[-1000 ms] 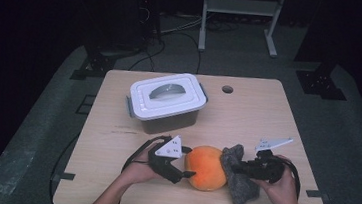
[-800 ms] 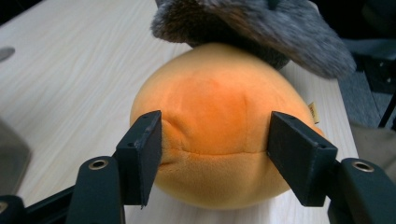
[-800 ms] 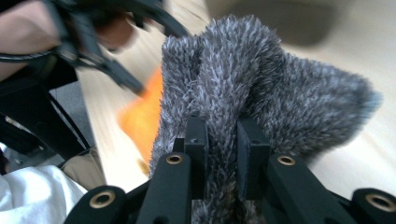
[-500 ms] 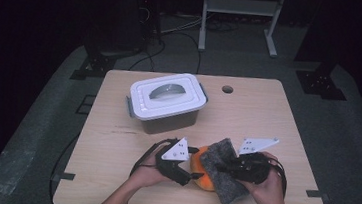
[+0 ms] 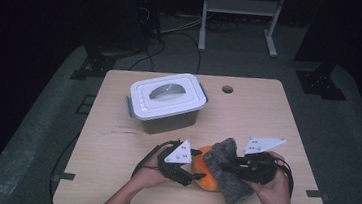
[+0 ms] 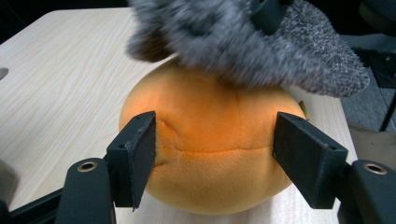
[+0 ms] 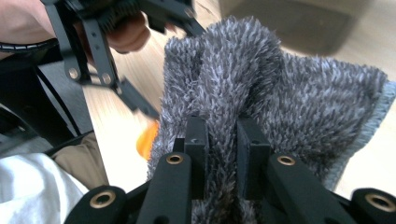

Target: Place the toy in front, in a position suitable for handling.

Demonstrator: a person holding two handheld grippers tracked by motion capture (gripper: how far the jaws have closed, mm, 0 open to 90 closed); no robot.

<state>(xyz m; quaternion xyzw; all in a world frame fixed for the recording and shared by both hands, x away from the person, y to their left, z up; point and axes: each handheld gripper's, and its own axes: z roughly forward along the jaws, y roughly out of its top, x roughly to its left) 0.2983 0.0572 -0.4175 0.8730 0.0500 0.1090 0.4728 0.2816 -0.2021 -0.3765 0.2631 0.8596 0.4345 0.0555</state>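
Right gripper (image 7: 217,140): jaws pinched tight on a fold of the grey fuzzy cloth (image 7: 280,93), pile bunched up between them. In the high view the same gripper (image 5: 236,163) sits lower right of centre, with its cloth (image 5: 227,169) draped over the right side of the orange plush ball (image 5: 202,172).

Left gripper (image 6: 215,154): jaws spread wide, one on each flank of the ball (image 6: 210,154). The left jaw looks to be touching the plush; the right one shows a thin gap. Cannot tell if it's actually squeezing. The cloth (image 6: 261,42) overhangs the ball's top there, motion-blurred. High view puts this gripper (image 5: 196,176) just left of the ball, near the bottom edge of the wooden table (image 5: 277,121).

Versus half a second ago: the cloth has slid right and lies more on the ball's right half, so more orange shows on the left. The left gripper has barely shifted. One second ago the cloth was beside the ball, not on it.

White lidded plastic box (image 5: 166,100) is upper left of centre, well apart from the hands, unmoved.

No readable brand, label or writing anywhere.
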